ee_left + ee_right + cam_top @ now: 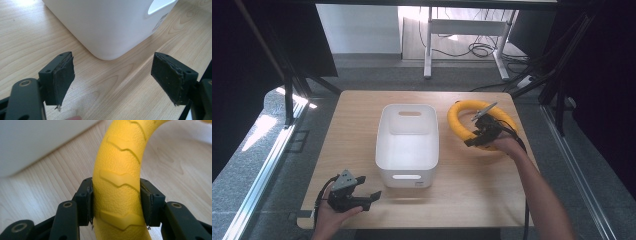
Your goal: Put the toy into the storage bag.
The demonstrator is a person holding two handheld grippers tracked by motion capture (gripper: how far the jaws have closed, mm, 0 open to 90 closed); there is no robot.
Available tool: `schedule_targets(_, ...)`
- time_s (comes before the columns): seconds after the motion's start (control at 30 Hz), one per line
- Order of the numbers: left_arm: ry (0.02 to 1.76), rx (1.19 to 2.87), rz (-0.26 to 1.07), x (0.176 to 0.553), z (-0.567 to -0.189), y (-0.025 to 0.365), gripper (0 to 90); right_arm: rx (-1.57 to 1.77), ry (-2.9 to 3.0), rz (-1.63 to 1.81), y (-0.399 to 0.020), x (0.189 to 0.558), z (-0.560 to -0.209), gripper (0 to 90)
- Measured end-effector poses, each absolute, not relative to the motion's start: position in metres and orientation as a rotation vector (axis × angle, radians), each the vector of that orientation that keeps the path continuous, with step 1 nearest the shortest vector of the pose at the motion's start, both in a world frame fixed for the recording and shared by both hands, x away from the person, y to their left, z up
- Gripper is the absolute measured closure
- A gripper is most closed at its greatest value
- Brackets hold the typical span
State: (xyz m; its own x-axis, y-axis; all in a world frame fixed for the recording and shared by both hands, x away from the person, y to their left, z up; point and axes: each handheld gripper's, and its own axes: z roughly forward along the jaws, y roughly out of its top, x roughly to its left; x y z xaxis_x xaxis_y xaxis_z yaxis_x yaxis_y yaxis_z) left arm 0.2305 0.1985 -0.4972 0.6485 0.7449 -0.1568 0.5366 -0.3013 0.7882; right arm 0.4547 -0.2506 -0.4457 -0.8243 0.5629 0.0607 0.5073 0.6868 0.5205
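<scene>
Black two-jaw grippers (474,136), worn dark pads (62,80), grey three-cornered top plates, trailing black cables; bare forearms.

A bright yellow rubber ring (459,121) with a pebbled skin and raised zigzag tread marks of the same yellow (120,177) stands out against a pale wooden table (357,125) streaked with light brown grain. Beside it sits a plain white plastic bin (407,145), unpatterned save a small label with red and dark print near one handle slot. The right gripper (478,136) and the left gripper (364,197) are matt black, the left carrying a grey three-cornered plate; their worn pads (63,80) are dark charcoal. The surrounding floor (257,175) is speckled grey.
</scene>
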Motion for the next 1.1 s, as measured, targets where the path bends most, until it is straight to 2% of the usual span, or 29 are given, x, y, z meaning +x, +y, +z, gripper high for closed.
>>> schedule_targets(0.23,1.001,1.988,0.299,0.231,-0.497,0.198,19.0,0.920,2.744,0.983,-0.261,0.454,-0.428,52.0)
schedule_targets(0.6,0.999,1.988,0.299,0.231,-0.497,0.198,19.0,0.958,2.704,1.055,-0.266,0.454,-0.421,52.2)
schedule_targets(1.1,0.997,1.990,0.297,0.231,-0.497,0.195,19.0,0.997,2.558,1.408,-0.291,0.442,-0.392,52.3)
